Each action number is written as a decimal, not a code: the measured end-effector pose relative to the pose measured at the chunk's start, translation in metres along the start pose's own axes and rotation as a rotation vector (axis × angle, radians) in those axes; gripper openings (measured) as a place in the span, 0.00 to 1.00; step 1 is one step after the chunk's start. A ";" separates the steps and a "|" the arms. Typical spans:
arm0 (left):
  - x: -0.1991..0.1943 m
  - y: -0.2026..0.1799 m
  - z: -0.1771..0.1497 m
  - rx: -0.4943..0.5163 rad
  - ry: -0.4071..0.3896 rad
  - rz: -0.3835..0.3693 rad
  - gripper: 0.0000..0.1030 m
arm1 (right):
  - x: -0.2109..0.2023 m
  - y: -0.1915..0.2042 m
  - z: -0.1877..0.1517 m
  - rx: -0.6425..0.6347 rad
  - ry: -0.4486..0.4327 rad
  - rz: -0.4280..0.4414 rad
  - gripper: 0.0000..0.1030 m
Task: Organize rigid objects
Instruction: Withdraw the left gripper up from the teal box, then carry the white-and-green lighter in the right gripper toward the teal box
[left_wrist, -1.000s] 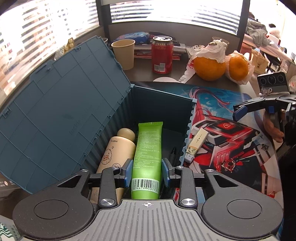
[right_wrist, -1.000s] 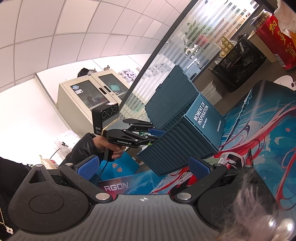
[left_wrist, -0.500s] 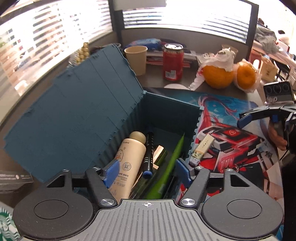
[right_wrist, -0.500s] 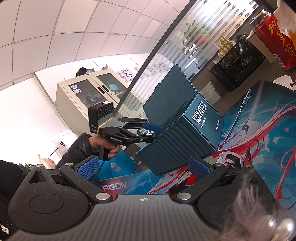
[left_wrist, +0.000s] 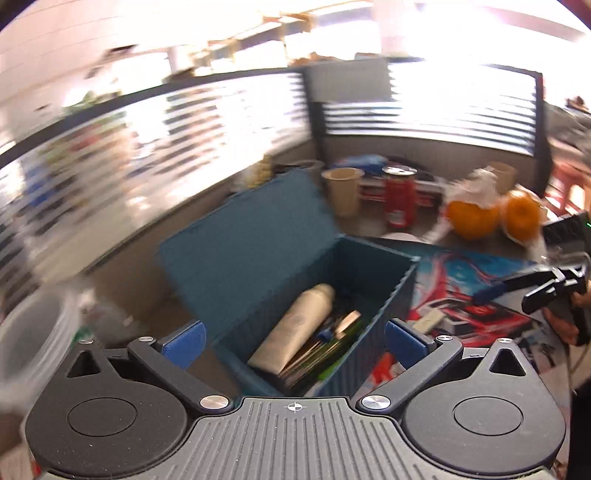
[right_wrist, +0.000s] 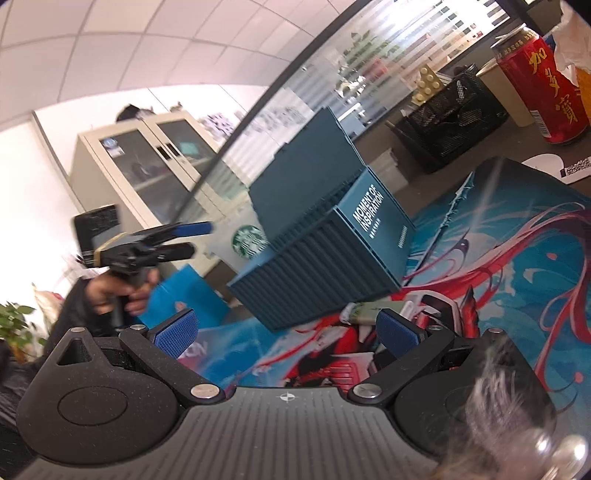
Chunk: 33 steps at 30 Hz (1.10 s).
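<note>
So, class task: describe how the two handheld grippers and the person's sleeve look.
Both the left gripper and the right gripper have matte black bodies with ribbed tops, round side discs, silver screws, a small crosshair mark and blue textured fingertip pads. Seen from the right wrist, the left one has a boxy black camera on top. The sleeve is dark.

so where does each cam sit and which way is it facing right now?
Left wrist: on the left gripper, jaws wide and empty, angled down into the open teal box; the right gripper shows at the right edge.
Right wrist: on the right gripper, open, roughly level across the printed mat at the box's lettered end; the left gripper and hand show.
Shared: box, mat, red can, each other's gripper.
</note>
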<state>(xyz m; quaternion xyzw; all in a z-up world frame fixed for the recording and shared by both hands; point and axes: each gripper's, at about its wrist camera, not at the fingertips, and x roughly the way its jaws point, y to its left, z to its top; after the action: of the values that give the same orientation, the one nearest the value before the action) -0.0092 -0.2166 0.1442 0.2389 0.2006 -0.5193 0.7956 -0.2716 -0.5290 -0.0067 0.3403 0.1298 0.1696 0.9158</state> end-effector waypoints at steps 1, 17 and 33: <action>-0.005 0.001 -0.007 -0.027 -0.002 0.024 1.00 | 0.002 0.001 0.000 -0.009 0.007 -0.014 1.00; -0.033 -0.003 -0.120 -0.375 0.006 0.360 1.00 | 0.090 0.024 0.032 -0.566 0.392 -0.307 0.82; -0.037 0.025 -0.162 -0.593 0.002 0.394 1.00 | 0.111 0.040 0.005 -0.673 0.500 -0.386 0.21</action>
<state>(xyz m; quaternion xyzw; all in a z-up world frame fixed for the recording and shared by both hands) -0.0118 -0.0861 0.0390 0.0320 0.2936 -0.2749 0.9150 -0.1782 -0.4595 0.0101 -0.0579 0.3452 0.1055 0.9308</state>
